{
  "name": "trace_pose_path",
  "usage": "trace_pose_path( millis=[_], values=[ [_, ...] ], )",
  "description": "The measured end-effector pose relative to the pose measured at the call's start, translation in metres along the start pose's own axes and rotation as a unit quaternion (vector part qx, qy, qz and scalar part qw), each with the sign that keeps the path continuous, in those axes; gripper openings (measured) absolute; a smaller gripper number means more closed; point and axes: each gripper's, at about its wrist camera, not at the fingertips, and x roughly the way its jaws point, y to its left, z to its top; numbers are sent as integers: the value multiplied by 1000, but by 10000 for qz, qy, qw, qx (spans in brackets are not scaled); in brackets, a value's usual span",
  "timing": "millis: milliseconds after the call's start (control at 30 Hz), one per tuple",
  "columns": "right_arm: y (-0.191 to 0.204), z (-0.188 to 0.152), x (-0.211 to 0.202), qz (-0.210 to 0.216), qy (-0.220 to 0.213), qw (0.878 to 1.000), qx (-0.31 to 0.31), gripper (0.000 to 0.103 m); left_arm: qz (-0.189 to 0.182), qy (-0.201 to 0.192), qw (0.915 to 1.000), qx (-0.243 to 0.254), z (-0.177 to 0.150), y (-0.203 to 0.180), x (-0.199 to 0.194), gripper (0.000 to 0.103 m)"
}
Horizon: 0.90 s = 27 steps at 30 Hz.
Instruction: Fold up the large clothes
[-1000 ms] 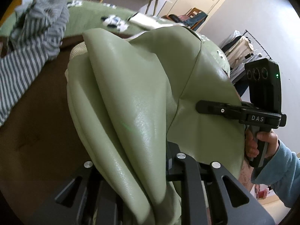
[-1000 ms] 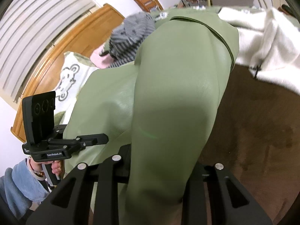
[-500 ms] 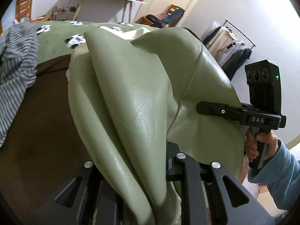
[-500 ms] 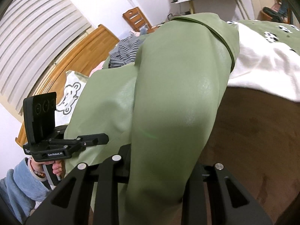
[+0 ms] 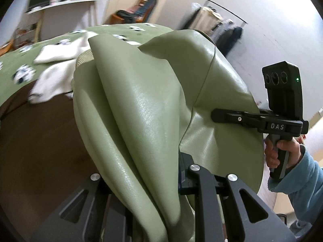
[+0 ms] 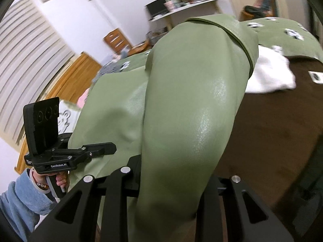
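Green leather garment [image 5: 141, 111] pinched in both grippers' fingers; only left view shows clothes rack [image 5: 220, 26].

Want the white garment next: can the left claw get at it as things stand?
Probably not yet: the left claw is shut on the green leather garment, which hangs between it and the white garment on the bed.

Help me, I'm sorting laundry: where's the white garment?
In both wrist views the white garment lies crumpled on the bed, beyond the lifted green jacket, where green panda bedding meets brown blanket.
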Motion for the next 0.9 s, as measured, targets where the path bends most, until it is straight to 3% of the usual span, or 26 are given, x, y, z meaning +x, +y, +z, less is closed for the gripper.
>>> trace_pose_path(
  millis=[300, 633, 900],
  values=[
    [-122, -41, -92, -726, -328, 9939, 764, 26, -609, 483, 9949, 641, 38, -105, 106, 19],
    [-265, -90, -185, -1472, -792, 9710, 1712, 26, -1277, 1000, 9771, 1377, 84, -234, 247, 19],
    [-360, -118, -215, -1767, -733, 9597, 2056, 26, -1560, 1270, 9654, 1659, 104, -303, 348, 19]
  ],
)
